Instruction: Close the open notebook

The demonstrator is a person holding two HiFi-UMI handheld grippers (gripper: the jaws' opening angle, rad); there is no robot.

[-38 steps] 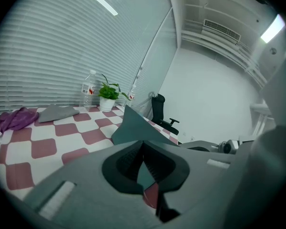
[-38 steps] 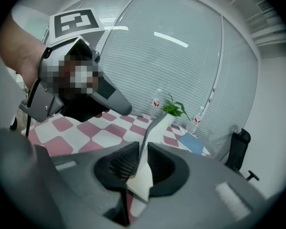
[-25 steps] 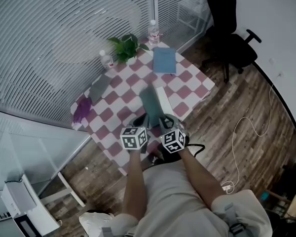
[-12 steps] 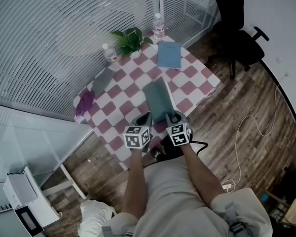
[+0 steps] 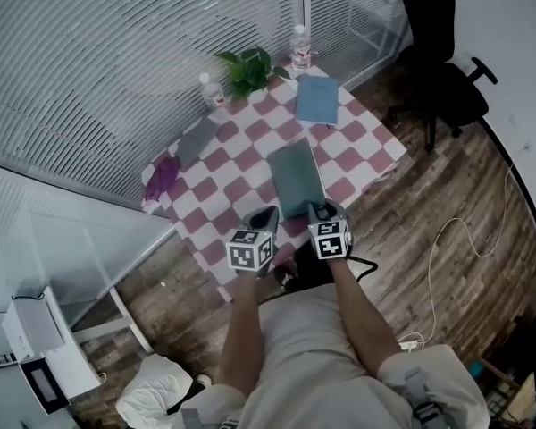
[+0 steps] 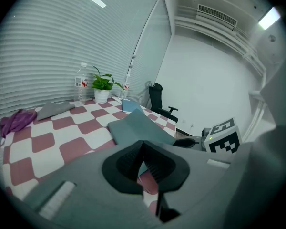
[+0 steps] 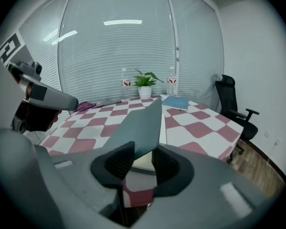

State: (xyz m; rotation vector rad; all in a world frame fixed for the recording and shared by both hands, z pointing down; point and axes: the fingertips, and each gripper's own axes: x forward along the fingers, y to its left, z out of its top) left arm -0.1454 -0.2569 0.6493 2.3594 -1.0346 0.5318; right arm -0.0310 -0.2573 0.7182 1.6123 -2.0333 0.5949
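Both tongs' tips are tiny in the head view. The left tongs are closed, empty. The right tongs, jaws just opening, straddle the near edge of the teal notebook without pressing. Only their view shows its cover tilted above white pages. It lies by the near edge of the table, bare checks leftward.

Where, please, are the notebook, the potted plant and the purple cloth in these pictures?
notebook (image 5: pixel 295 177), head view, middle of its grey-green cover.
potted plant (image 5: pixel 248 66), head view, on its leaves.
purple cloth (image 6: pixel 16 119), left gripper view, middle of the crumpled fabric.
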